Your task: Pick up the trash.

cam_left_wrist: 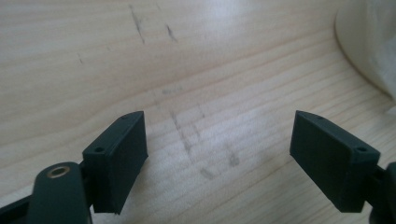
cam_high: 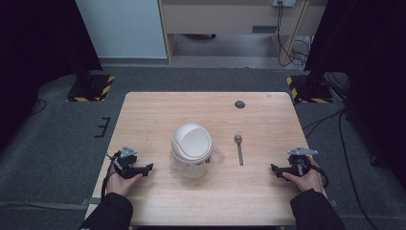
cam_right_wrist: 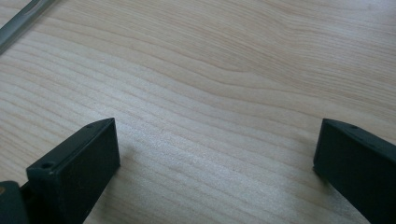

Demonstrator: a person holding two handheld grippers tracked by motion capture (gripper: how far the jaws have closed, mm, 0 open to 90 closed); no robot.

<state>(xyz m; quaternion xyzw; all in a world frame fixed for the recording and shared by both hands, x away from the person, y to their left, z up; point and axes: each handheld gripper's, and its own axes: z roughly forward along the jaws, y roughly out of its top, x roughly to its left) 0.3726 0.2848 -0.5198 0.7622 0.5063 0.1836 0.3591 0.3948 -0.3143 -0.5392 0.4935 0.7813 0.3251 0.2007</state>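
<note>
Standing between two spread claws, clear jar with white domed lid.

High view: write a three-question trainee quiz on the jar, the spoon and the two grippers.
1. True or false: the spoon lies inside the jar.
2. Which gripper is nearer the spoon: A left gripper, B right gripper?
3. What is between the fingers of either gripper?

Key
1. False; it lies on the table, right of the jar.
2. B.
3. Nothing; both are open over bare wood.
</note>
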